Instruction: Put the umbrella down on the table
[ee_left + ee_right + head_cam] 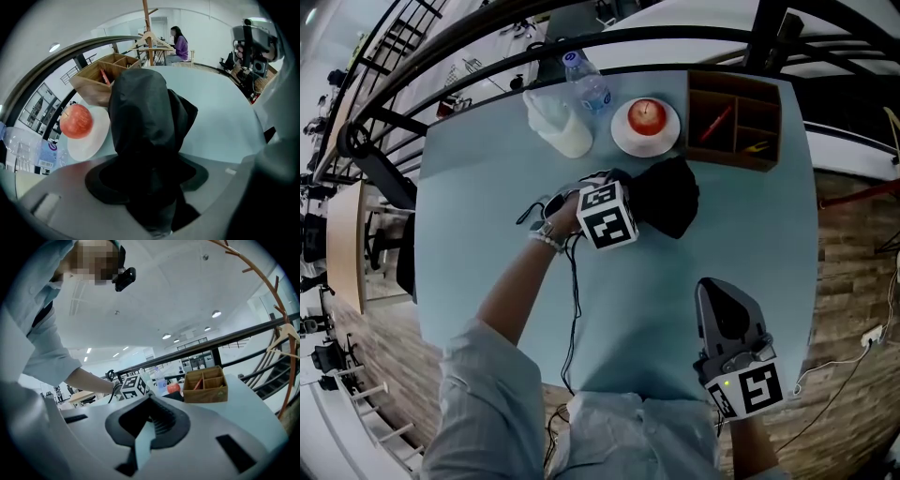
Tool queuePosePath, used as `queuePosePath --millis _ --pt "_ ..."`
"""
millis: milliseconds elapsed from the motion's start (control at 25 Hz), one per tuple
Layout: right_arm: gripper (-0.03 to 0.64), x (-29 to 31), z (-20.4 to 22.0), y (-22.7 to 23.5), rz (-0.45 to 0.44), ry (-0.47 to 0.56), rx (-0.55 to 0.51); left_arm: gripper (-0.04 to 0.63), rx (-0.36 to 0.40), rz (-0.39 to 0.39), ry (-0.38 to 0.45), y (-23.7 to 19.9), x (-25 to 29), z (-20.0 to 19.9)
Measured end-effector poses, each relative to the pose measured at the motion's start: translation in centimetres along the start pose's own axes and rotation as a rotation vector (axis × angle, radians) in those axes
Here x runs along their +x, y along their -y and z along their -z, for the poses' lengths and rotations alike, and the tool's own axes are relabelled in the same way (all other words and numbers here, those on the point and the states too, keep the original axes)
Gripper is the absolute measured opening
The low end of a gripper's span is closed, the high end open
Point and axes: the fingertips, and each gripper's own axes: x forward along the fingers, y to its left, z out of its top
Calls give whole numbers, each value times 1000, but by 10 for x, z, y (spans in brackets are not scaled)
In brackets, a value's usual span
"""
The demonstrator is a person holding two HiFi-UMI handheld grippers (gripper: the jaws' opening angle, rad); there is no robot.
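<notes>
The umbrella [667, 195], folded in a black sleeve, lies low over the middle of the pale blue table [487, 206]. My left gripper [630, 199] points steeply down and is shut on its near end. In the left gripper view the umbrella [140, 112] fills the space between the jaws of the left gripper [147, 187] and reaches out towards the plate. Whether it touches the tabletop I cannot tell. My right gripper [724, 314] hovers near the table's front edge, shut with nothing in it; the right gripper [147, 427] shows only a thin slit between its jaws.
At the back of the table stand a red apple [646, 115] on a white plate [623, 136], a plastic water bottle [586, 84], a white jug [558, 122] and a wooden organiser [734, 117]. A black cable [572, 309] hangs from the left wrist.
</notes>
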Motion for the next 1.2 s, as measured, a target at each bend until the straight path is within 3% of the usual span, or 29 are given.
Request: queuePosePath --millis 320,520,800,960,1200 --pt "-5 16 8 -3 3 -48 -81 268 8 18 -13 1 6 -2" --pt "-5 19 11 -6 -4 -49 -73 270 4 19 -13 0 7 -3" --pt "-5 15 7 -14 -4 -35 -102 307 -42 2 28 -2 -5 -3" --pt "-5 12 4 -23 -3 -27 -112 310 -99 -16 99 -4 -26 -8" --pt "-5 5 -1 -39 -4 -17 -124 309 -223 -70 303 -6 -75 -24"
